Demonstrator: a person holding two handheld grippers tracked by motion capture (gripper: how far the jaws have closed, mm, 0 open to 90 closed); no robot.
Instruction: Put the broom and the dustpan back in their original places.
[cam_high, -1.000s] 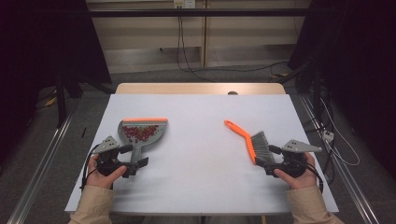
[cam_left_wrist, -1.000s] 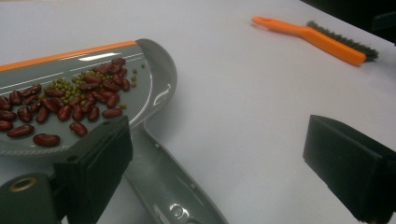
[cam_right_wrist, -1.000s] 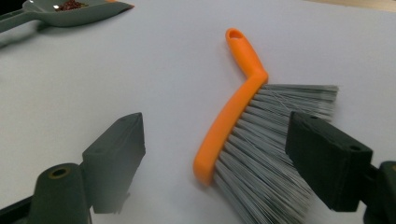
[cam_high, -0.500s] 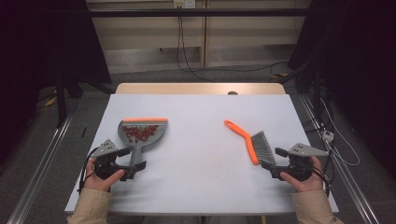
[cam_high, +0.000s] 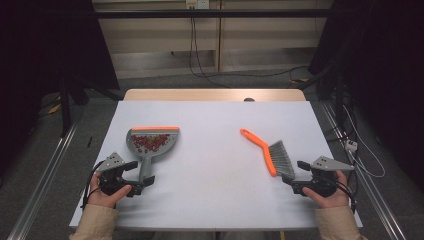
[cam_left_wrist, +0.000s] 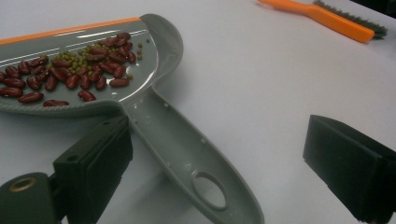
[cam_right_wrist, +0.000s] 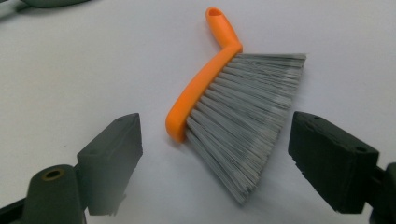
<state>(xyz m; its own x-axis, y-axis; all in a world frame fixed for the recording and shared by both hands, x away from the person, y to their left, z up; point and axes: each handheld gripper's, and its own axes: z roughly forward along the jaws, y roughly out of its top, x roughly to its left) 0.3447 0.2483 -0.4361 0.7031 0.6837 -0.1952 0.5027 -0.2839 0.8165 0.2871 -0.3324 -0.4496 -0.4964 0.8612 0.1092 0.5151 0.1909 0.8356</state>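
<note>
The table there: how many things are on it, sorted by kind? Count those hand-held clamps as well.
Dustpan, grey with an orange edge, holding red beans and small green ones: 1
Brush, orange handle, grey bristles: 1
Hand-held grippers, left gripper and right gripper, both open: 2
Total: 4

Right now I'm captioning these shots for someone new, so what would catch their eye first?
Probably the grey dustpan on the table's left side, holding a heap of red beans mixed with small green ones. Next, the brush with its bright orange handle, lying on the right. An open tool sits just short of each: the left tool at the dustpan's handle, the right tool by the bristles.
</note>
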